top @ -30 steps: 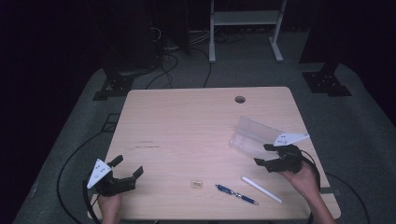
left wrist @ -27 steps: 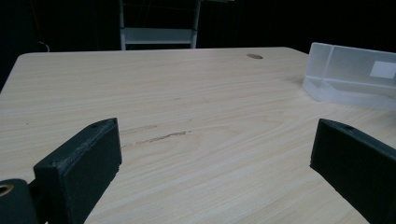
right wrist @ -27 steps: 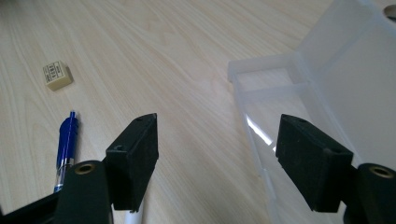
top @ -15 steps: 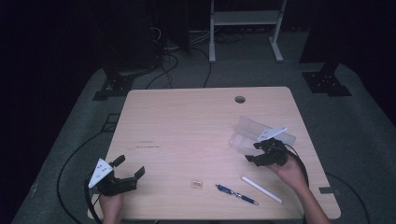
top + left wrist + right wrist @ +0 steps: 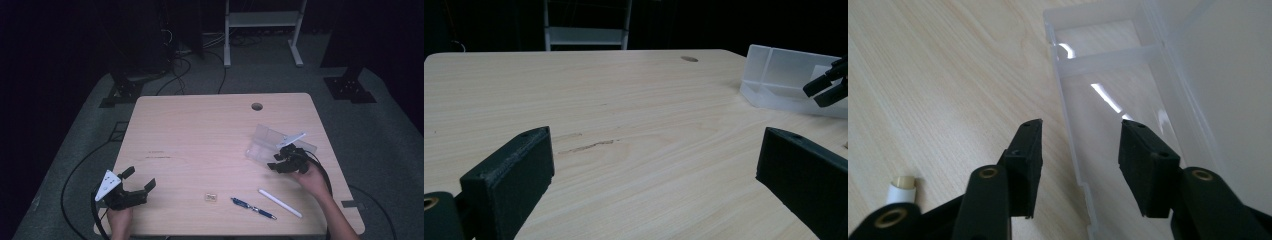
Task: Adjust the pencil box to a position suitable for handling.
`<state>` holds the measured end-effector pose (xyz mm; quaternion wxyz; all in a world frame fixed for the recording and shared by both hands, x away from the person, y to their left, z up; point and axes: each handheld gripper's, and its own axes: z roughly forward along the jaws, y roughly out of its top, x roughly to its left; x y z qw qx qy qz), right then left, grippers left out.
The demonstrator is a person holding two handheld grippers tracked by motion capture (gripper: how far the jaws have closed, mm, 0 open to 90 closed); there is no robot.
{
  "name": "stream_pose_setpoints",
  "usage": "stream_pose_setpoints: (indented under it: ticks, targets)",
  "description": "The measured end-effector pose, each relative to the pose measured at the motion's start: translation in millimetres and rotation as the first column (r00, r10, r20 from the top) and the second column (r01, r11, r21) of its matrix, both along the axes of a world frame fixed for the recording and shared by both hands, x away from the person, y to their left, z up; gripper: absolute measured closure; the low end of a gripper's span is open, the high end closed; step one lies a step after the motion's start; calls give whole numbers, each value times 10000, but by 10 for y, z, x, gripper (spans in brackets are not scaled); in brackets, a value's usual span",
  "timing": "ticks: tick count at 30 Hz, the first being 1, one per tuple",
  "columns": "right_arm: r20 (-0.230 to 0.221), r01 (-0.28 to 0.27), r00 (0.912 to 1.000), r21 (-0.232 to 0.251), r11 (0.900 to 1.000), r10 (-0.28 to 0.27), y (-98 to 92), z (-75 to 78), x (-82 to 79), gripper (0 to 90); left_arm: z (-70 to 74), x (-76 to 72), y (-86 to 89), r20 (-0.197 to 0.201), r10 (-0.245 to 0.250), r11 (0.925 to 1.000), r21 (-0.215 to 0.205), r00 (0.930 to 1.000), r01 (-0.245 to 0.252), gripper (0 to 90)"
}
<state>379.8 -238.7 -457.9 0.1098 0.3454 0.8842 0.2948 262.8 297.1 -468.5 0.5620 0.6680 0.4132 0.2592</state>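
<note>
A clear plastic box lies open on the right part of the table, its lid raised behind it. My right gripper sits at the box's near edge. In the right gripper view, the right gripper straddles the box's side wall, one jaw outside and one inside. The jaws have just been closing, but a gap shows on both sides of the wall. My left gripper rests at the front left corner, wide open and holding nothing. The left gripper view has the left gripper facing bare wood, with the box far right.
A blue pen, a white pen and a small pale block lie near the table's front edge. A round cable hole is at the back. The white pen's tip appears beside my right jaw.
My right gripper has moved left and down to the clear box's edge, and its jaws have narrowed around the wall. The left gripper has kept still.
</note>
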Motion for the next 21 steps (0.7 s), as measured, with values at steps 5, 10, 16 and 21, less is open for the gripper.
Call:
stream_pose_setpoints:
  ticks: [5, 10, 16, 21]
  targets:
    - [-106, -276, 9996, -222, 9994, 274, 16, -57, 16, 595, -2, -2, 11, 20, 51, 9999, -113, 10000, -50, 11]
    - [-86, -476, 9988, -574, 9972, 472, 47, -91, 21, 662, -1, -5, 12, 46, 45, 9999, -152, 10000, -45, 11]
    - [-186, -663, 9977, -778, 9948, 650, 64, -127, 33, 697, -2, -4, 21, 14, 76, 9999, -141, 10000, -76, 11]
    - [-180, -839, 9964, -943, 9920, 826, 92, -148, 33, 762, -6, 2, 22, -13, 45, 9997, -244, 10000, -45, 11]
